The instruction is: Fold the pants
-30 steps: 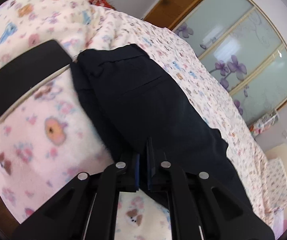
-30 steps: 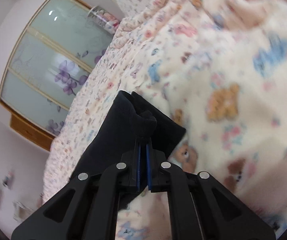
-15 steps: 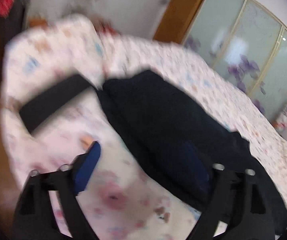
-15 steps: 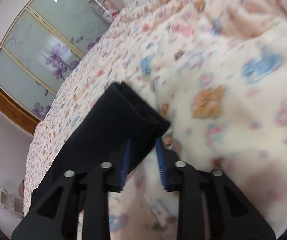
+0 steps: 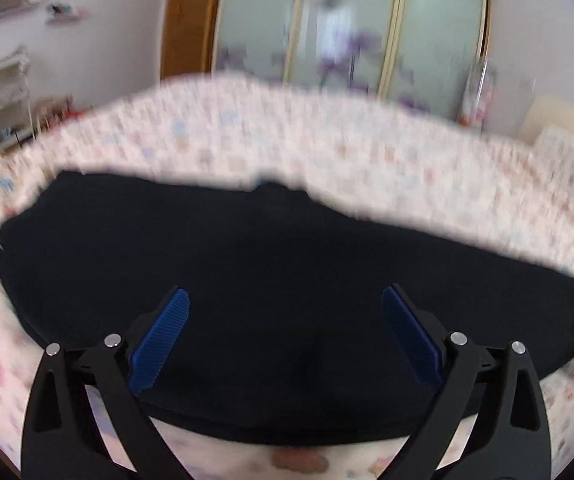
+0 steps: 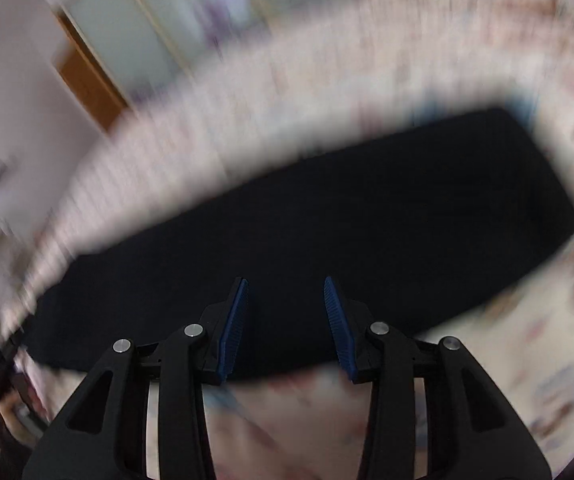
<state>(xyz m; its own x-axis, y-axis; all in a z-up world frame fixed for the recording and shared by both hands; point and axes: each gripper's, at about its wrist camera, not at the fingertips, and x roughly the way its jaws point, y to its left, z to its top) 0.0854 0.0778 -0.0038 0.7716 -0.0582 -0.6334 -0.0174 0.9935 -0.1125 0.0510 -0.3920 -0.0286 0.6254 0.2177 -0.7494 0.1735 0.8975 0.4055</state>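
Note:
The dark navy pants (image 5: pixel 287 264) lie flat in a long folded band across the patterned bedspread (image 5: pixel 327 144). In the left wrist view my left gripper (image 5: pixel 285 300) hovers over the near part of the pants, its jaws opening wide with nothing gripped between the blue pads (image 5: pixel 159 340). The right wrist view shows the same pants (image 6: pixel 367 216) stretching from lower left to upper right. My right gripper (image 6: pixel 285 288) is above their near edge, jaws opening, pads (image 6: pixel 233 328) apart and not pressing on cloth. Both views are motion-blurred.
The floral bedspread (image 6: pixel 507 360) surrounds the pants. Behind the bed stand glass wardrobe doors (image 5: pixel 347 24) with purple flowers, a wooden door (image 5: pixel 187 20) and a white shelf unit (image 5: pixel 7 96) at the left wall.
Both grippers were shut on the pants' fabric; they have let go and opened. Both have rolled and pulled back, so the pants now lie across each view.

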